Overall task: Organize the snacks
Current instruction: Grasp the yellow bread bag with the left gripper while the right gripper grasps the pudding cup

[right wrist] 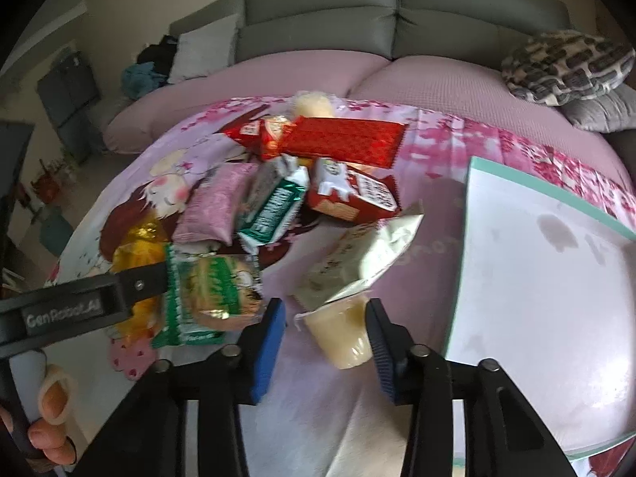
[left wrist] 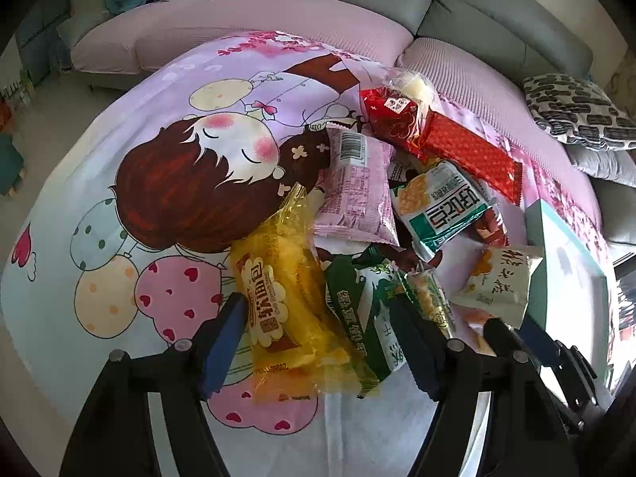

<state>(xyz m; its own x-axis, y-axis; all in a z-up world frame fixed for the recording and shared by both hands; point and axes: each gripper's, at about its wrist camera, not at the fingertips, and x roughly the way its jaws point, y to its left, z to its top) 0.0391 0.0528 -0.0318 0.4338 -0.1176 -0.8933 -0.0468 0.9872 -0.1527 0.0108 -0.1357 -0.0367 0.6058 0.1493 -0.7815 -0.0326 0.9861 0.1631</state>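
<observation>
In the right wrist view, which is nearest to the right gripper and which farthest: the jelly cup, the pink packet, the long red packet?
From the right gripper:
1. Jelly cup, between the open fingers, toward the right one.
2. Pink packet, farther up on the left.
3. Long red packet, at the far end of the pile.

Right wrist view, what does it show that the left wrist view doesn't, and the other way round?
Only the right wrist view: the jelly cup between the right gripper's open fingers, and the person's hand. Only the left wrist view: the yellow bread pack between the left gripper's open fingers. Both: pink pack, long red pack, white tray.
</observation>
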